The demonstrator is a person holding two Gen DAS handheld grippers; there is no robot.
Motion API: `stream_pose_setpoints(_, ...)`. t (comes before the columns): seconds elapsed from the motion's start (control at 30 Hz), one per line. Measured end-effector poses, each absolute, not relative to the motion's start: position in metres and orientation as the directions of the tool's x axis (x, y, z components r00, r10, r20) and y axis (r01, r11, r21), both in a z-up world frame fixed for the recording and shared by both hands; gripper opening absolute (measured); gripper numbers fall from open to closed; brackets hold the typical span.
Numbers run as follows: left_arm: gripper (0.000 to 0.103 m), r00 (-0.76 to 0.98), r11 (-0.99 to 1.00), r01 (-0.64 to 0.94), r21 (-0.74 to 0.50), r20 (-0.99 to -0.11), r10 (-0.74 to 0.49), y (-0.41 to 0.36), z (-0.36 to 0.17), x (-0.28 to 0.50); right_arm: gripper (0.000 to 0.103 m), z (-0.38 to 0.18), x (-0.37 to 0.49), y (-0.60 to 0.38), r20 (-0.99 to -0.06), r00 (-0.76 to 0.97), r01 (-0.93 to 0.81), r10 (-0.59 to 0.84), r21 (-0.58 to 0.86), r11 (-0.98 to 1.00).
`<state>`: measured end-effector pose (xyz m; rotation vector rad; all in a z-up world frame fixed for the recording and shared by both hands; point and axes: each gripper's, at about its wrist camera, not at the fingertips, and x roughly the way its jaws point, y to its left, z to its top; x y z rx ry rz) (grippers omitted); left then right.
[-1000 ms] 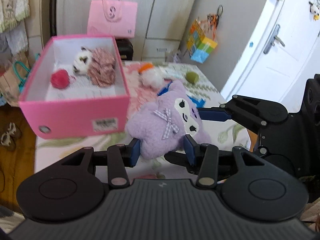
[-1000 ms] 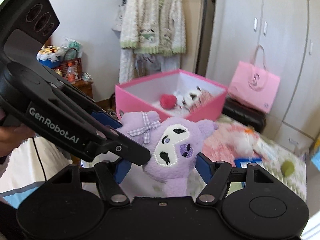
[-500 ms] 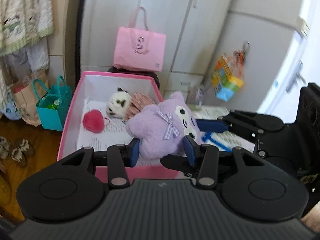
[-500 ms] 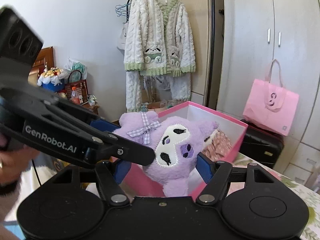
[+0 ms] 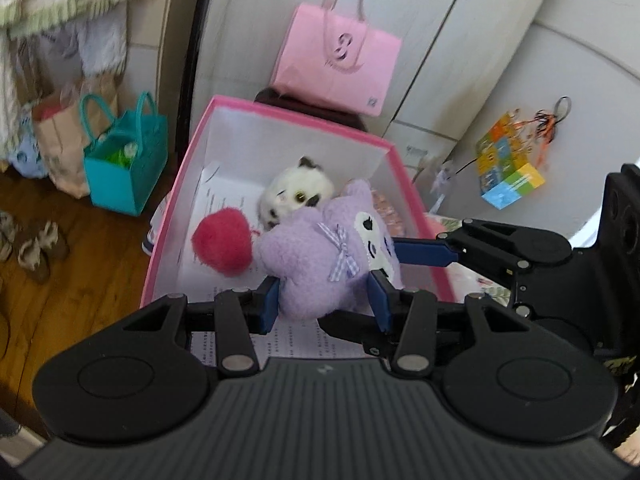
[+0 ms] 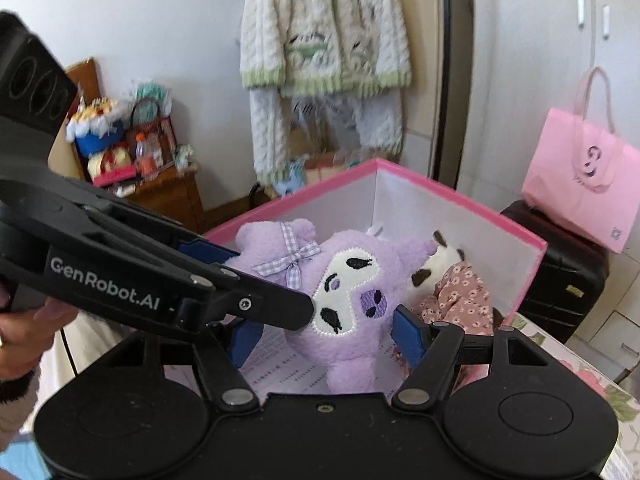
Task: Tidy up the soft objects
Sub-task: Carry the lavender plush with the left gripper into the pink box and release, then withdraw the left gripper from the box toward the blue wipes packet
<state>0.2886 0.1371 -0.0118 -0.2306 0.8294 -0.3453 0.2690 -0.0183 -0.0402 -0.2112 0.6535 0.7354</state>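
A purple plush toy (image 5: 320, 256) with a white face and checked bow is held by both grippers over the open pink box (image 5: 280, 114). My left gripper (image 5: 324, 300) is shut on its lower body. My right gripper (image 6: 328, 332) is shut on its head and body (image 6: 344, 292); its blue fingers (image 5: 424, 250) reach in from the right in the left wrist view. Inside the box lie a red pompom (image 5: 222, 242), a white panda plush (image 5: 296, 192) and a floral-dressed doll (image 6: 460, 300).
A pink paper bag (image 5: 336, 60) stands on a black case behind the box. A teal bag (image 5: 124, 164) sits on the wooden floor at left. A colourful cube (image 5: 510, 174) hangs at right. A knitted cardigan (image 6: 324, 32) hangs on the wall.
Both grippers have carried the purple plush from above the bed over to the pink box and lowered it towards the inside. The grip on it has not changed.
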Motion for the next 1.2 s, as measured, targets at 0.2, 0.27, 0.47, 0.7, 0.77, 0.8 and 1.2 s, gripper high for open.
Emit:
stream_pose_setpoints(0.2, 0.045, 0.59, 0.925, 0.154, -0.347, -0.719, -0.367, 0.141, -0.026, 0.303, 0.074, -0.051, 0.297, -0.011, -0.676, 0.468, -0.723, 0.569, 0.077, 0.687)
stream_pose_setpoints(0.27, 0.044, 0.584, 0.931, 0.152, -0.332, -0.729, -0.356, 0.141, -0.027, 0.304, 0.074, -0.053, 0.302, -0.01, -0.685, 0.45, -0.733, 0.573, 0.083, 0.675)
stream_pose_setpoints(0.47, 0.049, 0.58, 0.946, 0.161, -0.281, -0.749, -0.321, 0.131, -0.029, 0.306, 0.074, -0.061, 0.309, -0.001, -0.727, 0.46, -0.746, 0.51, -0.004, 0.666)
stream_pose_setpoints(0.7, 0.064, 0.673, 0.975, 0.159, -0.157, -0.706, -0.223, 0.126, -0.017, 0.288, 0.077, -0.059, 0.308, 0.001, -0.754, 0.491, -0.745, 0.437, -0.103, 0.659)
stream_pose_setpoints(0.77, 0.067, 0.715, 0.981, 0.16, -0.112, -0.673, -0.193, 0.126, -0.008, 0.277, 0.078, -0.057, 0.302, -0.003, -0.746, 0.504, -0.737, 0.435, -0.109, 0.667)
stream_pose_setpoints(0.8, 0.068, 0.732, 0.983, 0.159, -0.093, -0.657, -0.181, 0.126, -0.003, 0.271, 0.078, -0.055, 0.298, -0.007, -0.739, 0.509, -0.733, 0.441, -0.104, 0.672)
stream_pose_setpoints(1.2, 0.069, 0.796, 0.96, 0.281, -0.018, -0.555, -0.243, 0.119, 0.049, 0.185, 0.078, -0.005, 0.223, -0.087, -0.597, 0.558, -0.699, 0.577, 0.037, 0.714)
